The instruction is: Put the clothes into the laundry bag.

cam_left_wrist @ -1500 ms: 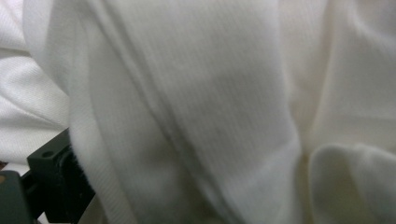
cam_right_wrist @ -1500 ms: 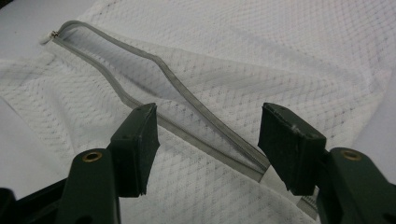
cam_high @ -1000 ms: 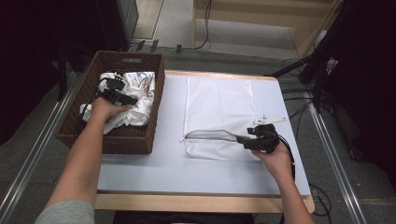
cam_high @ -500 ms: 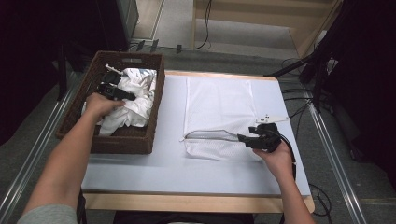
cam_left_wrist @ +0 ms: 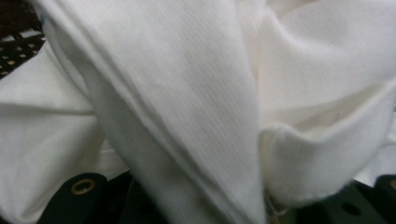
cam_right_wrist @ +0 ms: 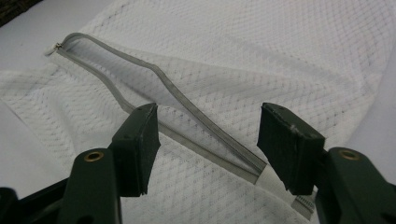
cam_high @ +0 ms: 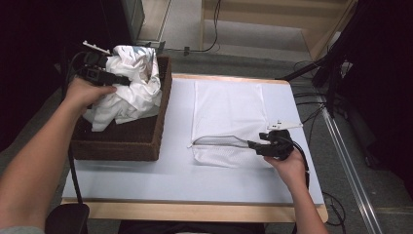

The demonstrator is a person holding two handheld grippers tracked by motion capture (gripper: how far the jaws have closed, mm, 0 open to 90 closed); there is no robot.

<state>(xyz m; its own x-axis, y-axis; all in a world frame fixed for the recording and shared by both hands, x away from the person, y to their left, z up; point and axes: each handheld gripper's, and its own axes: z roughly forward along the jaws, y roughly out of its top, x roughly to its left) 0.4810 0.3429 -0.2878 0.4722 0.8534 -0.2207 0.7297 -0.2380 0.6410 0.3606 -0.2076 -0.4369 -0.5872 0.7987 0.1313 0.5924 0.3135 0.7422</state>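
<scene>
A crumpled white cloth (cam_high: 139, 83) hangs above the brown wicker basket (cam_high: 122, 141) at the table's left. My left gripper (cam_high: 127, 82) is shut on the cloth; its jaws have just been closing with the fabric between them. In the left gripper view the cloth (cam_left_wrist: 187, 93) bunches over the jaws (cam_left_wrist: 224, 196). A white mesh bag (cam_high: 229, 107) lies flat at centre right, its grey zipper (cam_high: 219, 140) unzipped and gaping. My right gripper (cam_high: 251, 144) rests at the zipper's right end, open. Its jaws (cam_right_wrist: 208, 140) straddle the zipper (cam_right_wrist: 140, 70) over the mesh bag (cam_right_wrist: 280, 56) without pressing it.
The light blue tabletop (cam_high: 170, 175) has a wooden front edge. Black cables (cam_high: 311, 112) trail off the right side. A dark stand (cam_high: 68, 214) sits at the front left corner, below the basket.
My left hand has risen and lifted the white cloth up from the basket's bottom to above its rim. The right hand and the mesh bag have stayed where they were.
</scene>
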